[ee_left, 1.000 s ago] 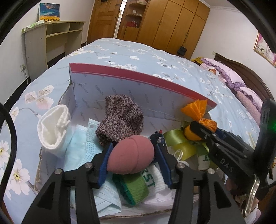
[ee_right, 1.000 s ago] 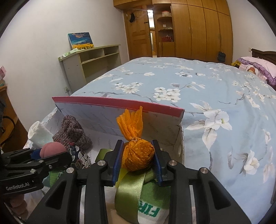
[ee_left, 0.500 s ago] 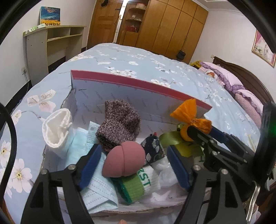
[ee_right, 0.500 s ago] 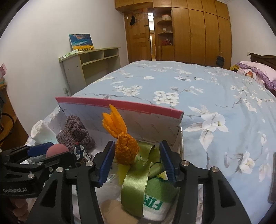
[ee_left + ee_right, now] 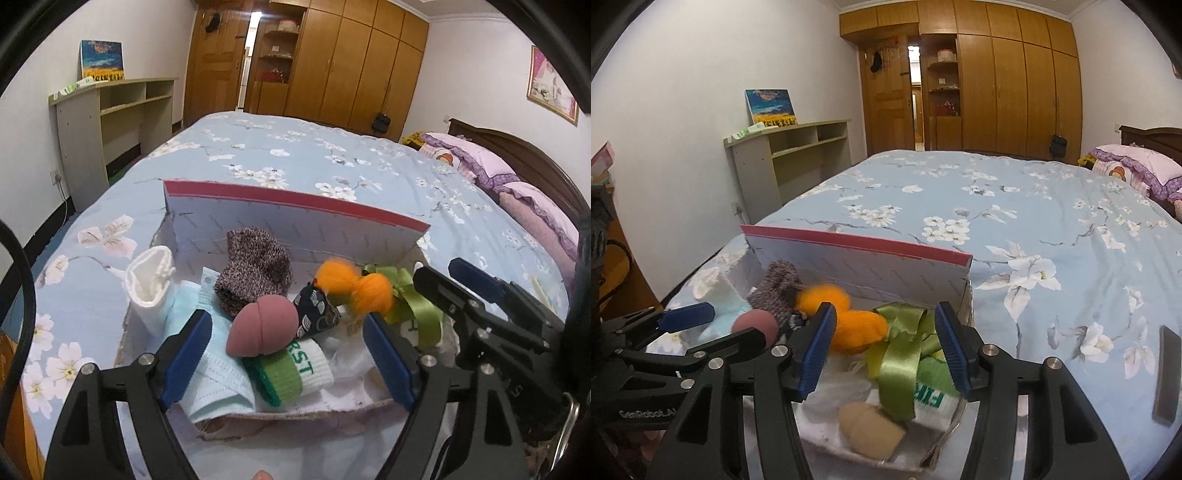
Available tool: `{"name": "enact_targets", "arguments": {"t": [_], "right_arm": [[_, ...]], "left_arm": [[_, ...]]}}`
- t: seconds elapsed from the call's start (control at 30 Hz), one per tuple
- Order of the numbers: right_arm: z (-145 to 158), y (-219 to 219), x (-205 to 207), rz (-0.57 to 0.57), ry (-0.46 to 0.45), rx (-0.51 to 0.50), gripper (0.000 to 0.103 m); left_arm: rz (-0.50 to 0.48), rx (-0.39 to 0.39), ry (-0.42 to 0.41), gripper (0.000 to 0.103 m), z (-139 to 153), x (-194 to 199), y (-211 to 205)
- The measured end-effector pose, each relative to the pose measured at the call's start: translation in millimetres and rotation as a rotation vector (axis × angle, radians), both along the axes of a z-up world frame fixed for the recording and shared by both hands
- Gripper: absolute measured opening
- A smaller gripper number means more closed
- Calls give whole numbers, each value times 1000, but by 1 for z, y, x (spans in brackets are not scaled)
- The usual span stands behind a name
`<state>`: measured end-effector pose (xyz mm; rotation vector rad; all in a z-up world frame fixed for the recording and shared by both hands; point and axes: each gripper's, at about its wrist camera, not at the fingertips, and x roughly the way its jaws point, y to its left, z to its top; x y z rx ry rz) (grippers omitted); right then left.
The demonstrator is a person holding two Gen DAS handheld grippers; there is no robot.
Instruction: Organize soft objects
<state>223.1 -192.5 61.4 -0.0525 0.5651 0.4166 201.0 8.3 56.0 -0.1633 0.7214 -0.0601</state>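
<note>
While both tongs, left (image 5: 284, 354) and right (image 5: 882, 347), are opening, empty, the box (image 5: 295, 206) rim stays clear.

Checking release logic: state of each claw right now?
Left claw: opening, holds nothing; pink ball lies free between its jaws.
Right claw: opening, holds nothing.
</note>
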Motion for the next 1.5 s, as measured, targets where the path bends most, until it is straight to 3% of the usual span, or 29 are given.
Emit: {"name": "enact_targets", "arguments": {"t": [0.77, 1.17, 1.5], "right_arm": [[15, -1, -74, 9, -17, -12, 57], [-3, -2, -101, -16, 26, -19, 57], [-22, -1, -107, -64, 46, -48, 57]], "left_arm": [[15, 47, -40, 87, 24, -61, 4], [7, 61, -9, 87, 7, -83, 2], [35, 85, 19, 87, -19, -77, 2]]}}
